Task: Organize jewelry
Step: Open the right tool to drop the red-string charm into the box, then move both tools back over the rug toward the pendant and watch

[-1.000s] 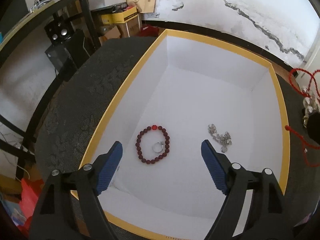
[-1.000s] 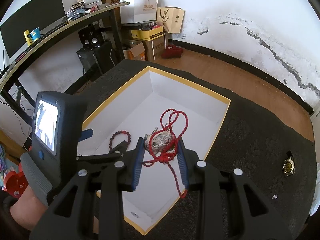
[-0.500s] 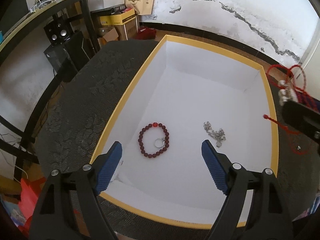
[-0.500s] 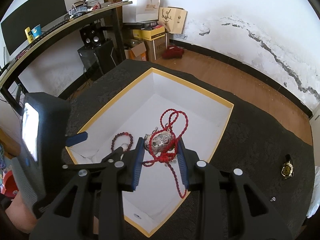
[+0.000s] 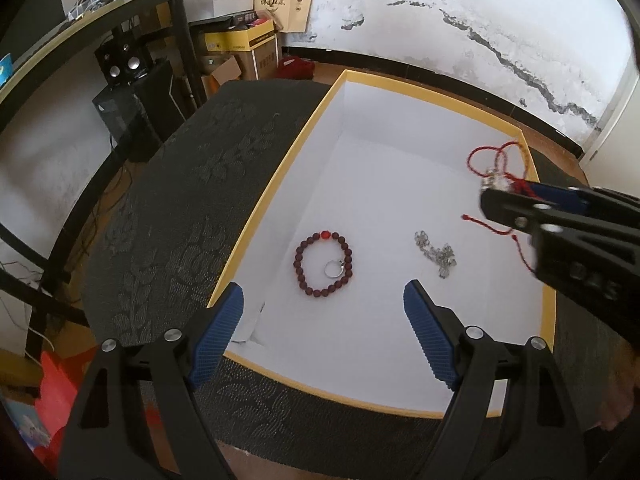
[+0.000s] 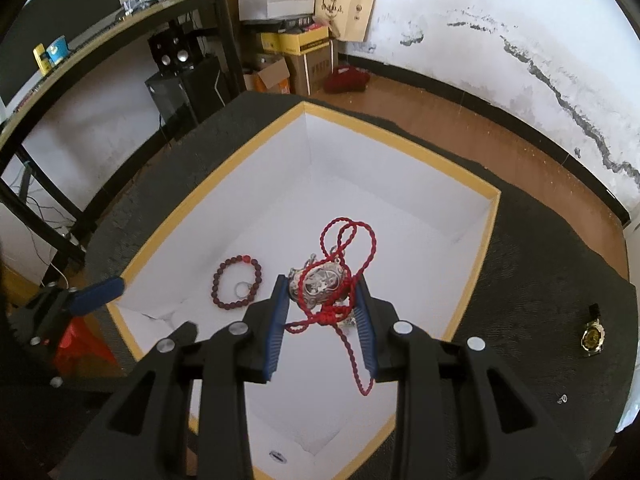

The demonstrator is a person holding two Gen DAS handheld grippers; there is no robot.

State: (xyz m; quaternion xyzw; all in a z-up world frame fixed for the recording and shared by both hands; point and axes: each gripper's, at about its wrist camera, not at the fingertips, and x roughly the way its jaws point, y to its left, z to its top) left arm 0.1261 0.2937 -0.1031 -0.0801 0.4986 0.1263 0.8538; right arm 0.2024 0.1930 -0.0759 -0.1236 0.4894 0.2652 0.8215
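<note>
The left tool (image 5: 323, 322) has drawn back to the near rim of the yellow-edged box (image 5: 256, 216), fingers wide and empty, while the right tool (image 6: 323, 304) has carried the red-cord pendant necklace (image 6: 326, 286) in over the box (still clamped, cord dangling). Release looks next; the beaded bracelet (image 5: 323, 264) and silver chain (image 5: 438, 254) already lie inside.

Background: speakers (image 6: 173, 53) under desk (image 6: 120, 26), cardboard boxes (image 6: 304, 56) and paper bag (image 6: 346, 8) against cracked wall (image 6: 560, 80), wood floor (image 6: 460, 128).
</note>
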